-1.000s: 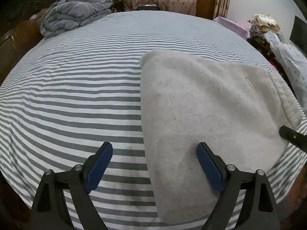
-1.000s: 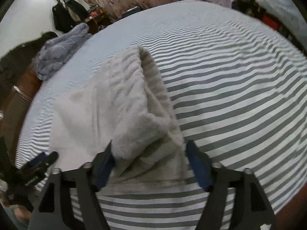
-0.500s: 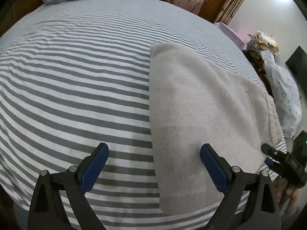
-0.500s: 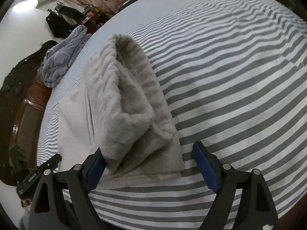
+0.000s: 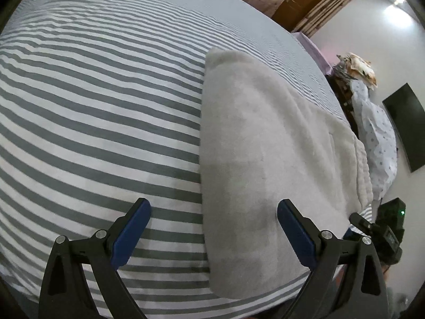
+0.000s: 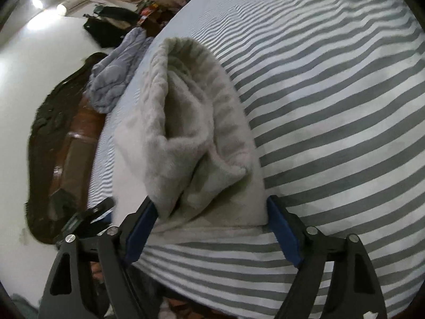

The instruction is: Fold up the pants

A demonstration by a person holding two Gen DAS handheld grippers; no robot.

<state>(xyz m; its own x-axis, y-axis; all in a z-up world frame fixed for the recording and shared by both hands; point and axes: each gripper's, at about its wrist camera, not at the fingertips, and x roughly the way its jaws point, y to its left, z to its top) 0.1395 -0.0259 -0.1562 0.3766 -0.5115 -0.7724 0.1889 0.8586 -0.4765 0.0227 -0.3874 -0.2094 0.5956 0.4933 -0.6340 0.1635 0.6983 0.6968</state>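
Note:
The pale grey fleece pants (image 5: 268, 143) lie folded flat on the striped bed (image 5: 101, 111). My left gripper (image 5: 212, 231) is open and empty, hovering over the pants' near left edge. In the right wrist view the pants (image 6: 191, 122) bulge up in a thick folded roll, ribbed waistband end toward the camera. My right gripper (image 6: 209, 226) is open with its jaws wide either side of that end, not closed on it. The right gripper (image 5: 377, 231) shows at the left view's right edge, and the left gripper (image 6: 85, 218) at the right view's lower left.
A crumpled blue-grey quilt (image 6: 114, 77) lies at the bed's far corner by the dark wooden headboard (image 6: 66, 138). A door (image 5: 300, 2), a wall TV (image 5: 409, 130) and piled clothes (image 5: 379, 138) stand beyond the bed's right side.
Both grippers have pulled back and tilted, staying open. The bed now fills more of the left view. The pants have not moved.

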